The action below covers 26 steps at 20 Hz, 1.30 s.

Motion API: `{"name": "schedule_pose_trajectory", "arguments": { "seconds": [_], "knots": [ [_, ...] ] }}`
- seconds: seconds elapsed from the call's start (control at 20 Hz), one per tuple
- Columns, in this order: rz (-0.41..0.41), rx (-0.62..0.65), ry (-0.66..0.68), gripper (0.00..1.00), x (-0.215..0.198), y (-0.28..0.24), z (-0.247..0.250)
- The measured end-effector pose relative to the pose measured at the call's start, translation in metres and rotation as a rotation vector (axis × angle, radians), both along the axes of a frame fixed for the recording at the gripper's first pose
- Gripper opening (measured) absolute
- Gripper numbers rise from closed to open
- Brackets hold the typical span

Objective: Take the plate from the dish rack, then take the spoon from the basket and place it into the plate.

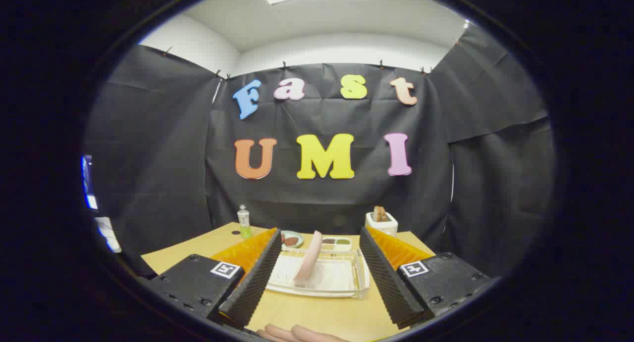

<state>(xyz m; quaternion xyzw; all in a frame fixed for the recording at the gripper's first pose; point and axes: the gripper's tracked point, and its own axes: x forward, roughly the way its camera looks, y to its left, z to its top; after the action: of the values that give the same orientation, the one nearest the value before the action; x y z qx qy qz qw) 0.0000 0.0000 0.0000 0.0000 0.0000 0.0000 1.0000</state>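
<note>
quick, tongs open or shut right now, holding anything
tongs: open, holding nothing; the fingers stand wide apart either side of the dish rack, with the plate standing on edge in it just ahead.

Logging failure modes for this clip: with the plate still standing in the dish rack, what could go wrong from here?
1. The plate stands on edge, tilted, in the dish rack; a grip on its thin rim could slip.
2. The open claw sits wide, with the rack between its fingers; closing in, a finger could catch the rack wall and drag the rack across the table.
3. A small dish and a divided tray lie just beyond the rack, so overshooting could knock them.
</note>
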Motion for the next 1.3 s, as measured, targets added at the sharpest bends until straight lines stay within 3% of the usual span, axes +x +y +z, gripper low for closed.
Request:
{"name": "schedule_pose_trajectory", "arguments": {
  "seconds": [0.8, 1.1, 1.3],
  "knots": [
    [-0.04, 0.021, 0.05, 1.0, 0.032, -0.006, -0.015],
    [-0.081, 0.023, 0.141, 1.0, 0.09, -0.014, -0.009],
    [-0.089, 0.027, 0.317, 1.0, 0.145, -0.011, -0.018]
  ]
}}
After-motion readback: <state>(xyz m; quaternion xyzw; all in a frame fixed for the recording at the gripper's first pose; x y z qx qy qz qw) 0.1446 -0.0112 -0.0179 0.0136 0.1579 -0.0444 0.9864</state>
